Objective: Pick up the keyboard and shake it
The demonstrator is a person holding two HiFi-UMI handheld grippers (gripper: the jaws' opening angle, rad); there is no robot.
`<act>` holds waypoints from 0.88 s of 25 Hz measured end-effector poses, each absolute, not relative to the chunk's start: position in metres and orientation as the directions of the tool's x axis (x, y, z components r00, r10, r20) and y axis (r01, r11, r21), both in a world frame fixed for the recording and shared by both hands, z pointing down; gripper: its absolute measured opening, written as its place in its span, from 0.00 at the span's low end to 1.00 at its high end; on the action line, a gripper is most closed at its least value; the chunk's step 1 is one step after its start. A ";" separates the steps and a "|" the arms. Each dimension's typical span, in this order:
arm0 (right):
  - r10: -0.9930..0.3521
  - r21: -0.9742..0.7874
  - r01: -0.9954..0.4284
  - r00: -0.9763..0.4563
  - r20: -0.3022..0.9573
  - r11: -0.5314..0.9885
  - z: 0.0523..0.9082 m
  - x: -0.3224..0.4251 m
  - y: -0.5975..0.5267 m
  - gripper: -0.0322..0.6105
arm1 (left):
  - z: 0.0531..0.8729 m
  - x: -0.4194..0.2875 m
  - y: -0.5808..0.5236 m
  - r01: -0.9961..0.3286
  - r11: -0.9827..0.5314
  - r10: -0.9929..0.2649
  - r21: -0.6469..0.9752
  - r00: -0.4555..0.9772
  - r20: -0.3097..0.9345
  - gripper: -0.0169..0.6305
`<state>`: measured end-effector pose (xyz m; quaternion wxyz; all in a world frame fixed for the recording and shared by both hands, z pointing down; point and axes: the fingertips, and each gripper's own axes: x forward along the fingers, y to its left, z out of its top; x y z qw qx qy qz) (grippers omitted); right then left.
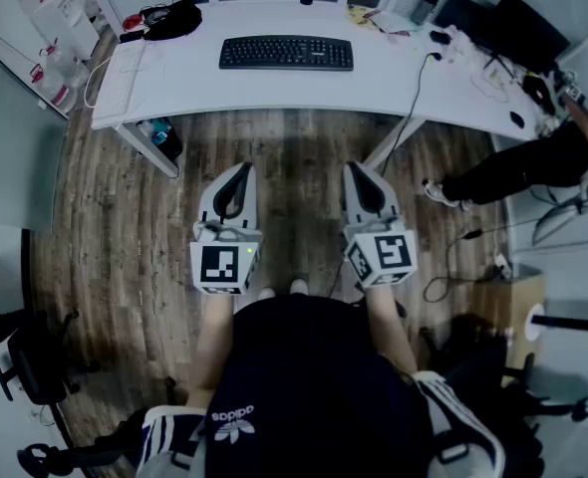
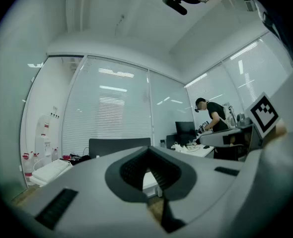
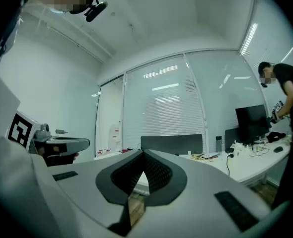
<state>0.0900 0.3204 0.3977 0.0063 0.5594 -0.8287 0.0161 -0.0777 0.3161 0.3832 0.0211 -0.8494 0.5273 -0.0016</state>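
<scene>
Two grippers are in our hands, and neither has anything to do with the keyboard [image 1: 286, 53] yet. That keyboard is black and full-width, with a number block at its right end. It lies flat near the middle of the curved white desk [image 1: 274, 93], its long side running along the desk's front edge. To its left on the desk sits a black bag [image 1: 171, 18], and a dark cable [image 1: 414, 103] drops off the desk to its right.

We hold the left gripper [image 1: 242, 169] and the right gripper [image 1: 354, 169] side by side above the wooden floor [image 1: 294, 152], well short of the desk and well apart from the keyboard. Both point level toward the desk.

In the left gripper view, the jaws of the left gripper [image 2: 147, 155] meet at their tips. Only the ribbed hollow between the pads stays clear, and through it we see a strip of white desk. Nothing is clamped.

The right gripper view shows the same for the right gripper [image 3: 142, 155]: jaws pressed together and empty, with desk and floor visible through the hollow.

Another person [image 1: 533, 157] stands at the far right end of the desk.
</scene>
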 end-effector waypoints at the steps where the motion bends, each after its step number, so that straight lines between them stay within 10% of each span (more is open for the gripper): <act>1: -0.928 -0.017 -0.928 -0.372 0.031 0.371 0.398 0.092 0.320 0.06 | 0.382 -0.076 0.316 -0.894 -0.447 -0.894 -0.034 0.448 -0.026 0.03; 22: -0.904 0.016 -0.904 -0.427 0.032 0.428 0.406 0.132 0.331 0.06 | 0.393 -0.038 0.332 -0.890 -0.454 -0.891 -0.033 0.453 0.028 0.03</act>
